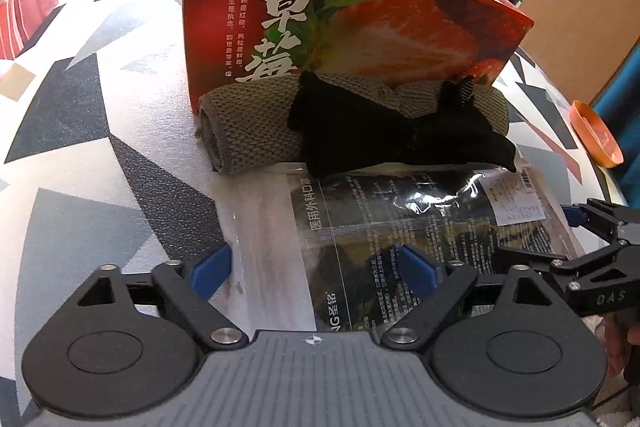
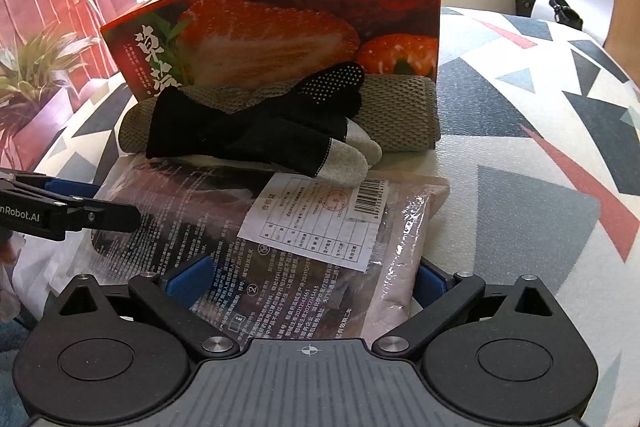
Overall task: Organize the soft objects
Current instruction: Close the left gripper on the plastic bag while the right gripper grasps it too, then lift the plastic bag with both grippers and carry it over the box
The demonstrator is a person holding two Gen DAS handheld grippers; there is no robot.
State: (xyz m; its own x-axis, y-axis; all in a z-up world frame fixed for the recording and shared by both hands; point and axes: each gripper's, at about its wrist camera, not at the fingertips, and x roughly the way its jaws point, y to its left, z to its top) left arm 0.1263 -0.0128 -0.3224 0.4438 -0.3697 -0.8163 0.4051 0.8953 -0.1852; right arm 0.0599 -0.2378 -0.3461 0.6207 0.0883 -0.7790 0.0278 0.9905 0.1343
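Observation:
A clear plastic pack of masks (image 1: 400,219) (image 2: 288,239) lies flat on the patterned table. Behind it a rolled grey-brown knitted cloth (image 1: 248,123) (image 2: 400,107) rests against a red strawberry box (image 1: 360,19) (image 2: 280,35). A black glove (image 1: 380,131) (image 2: 240,131) with grey fingertips lies across the roll and the pack's far edge. My left gripper (image 1: 314,263) is open low over the pack's left end, its jaws wide apart. My right gripper (image 2: 308,277) is open over the pack's right end. Each gripper shows in the other's view, the right gripper (image 1: 592,223) and the left gripper (image 2: 100,215).
The table (image 2: 520,167) has a cover of grey, black and red triangles. An orange dish (image 1: 596,131) sits at its right edge, with a brown cardboard sheet (image 1: 580,7) behind. Potted plants (image 2: 32,67) and a red chair stand off the table's left side.

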